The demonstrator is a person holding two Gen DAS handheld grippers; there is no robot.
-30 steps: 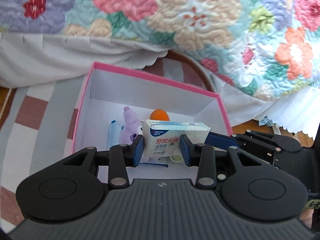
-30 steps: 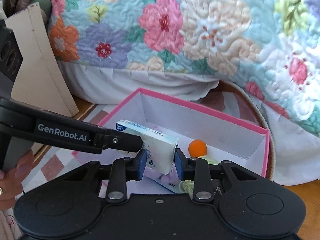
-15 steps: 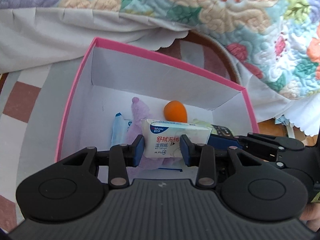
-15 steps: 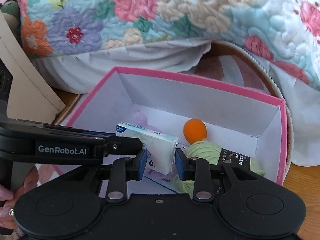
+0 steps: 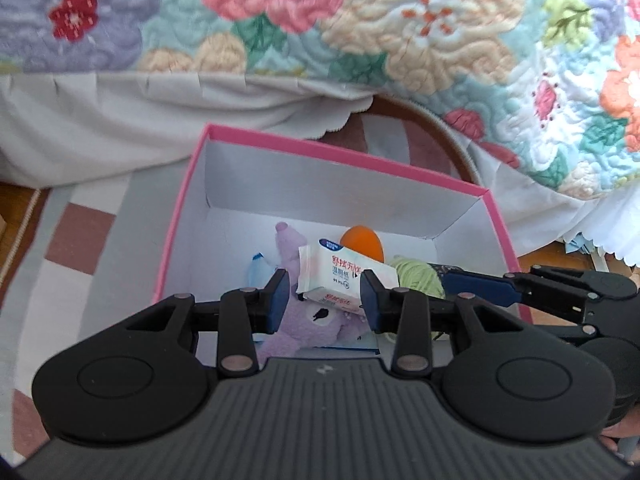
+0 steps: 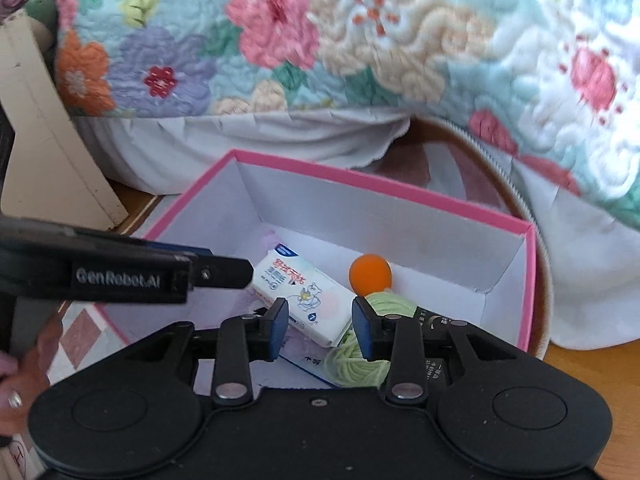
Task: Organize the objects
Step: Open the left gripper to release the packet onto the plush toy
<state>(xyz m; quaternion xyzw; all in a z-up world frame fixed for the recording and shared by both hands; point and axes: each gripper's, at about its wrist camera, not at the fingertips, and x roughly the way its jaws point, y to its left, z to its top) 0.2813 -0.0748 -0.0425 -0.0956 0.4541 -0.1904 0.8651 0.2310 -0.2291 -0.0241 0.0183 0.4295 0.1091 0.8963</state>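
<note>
Item: wet-wipe pack [image 5: 346, 280], lying tilted in the pink box [image 5: 344, 164] atop the purple plush [image 5: 316, 320], beside the orange ball [image 6: 370, 274] and green yarn [image 6: 360, 364]. Long axis runs diagonally, far-left to near-right. My left gripper [image 5: 324, 300] and right gripper [image 6: 319, 324] both stand spread, apparently clear of it; left seems nearer.

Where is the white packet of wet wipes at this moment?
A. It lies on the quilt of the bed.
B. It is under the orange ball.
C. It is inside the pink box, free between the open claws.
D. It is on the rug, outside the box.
C: the packet of wet wipes lies tilted inside the pink box on the other items, and both the left claw and the right claw stand open with gaps beside it.
</note>
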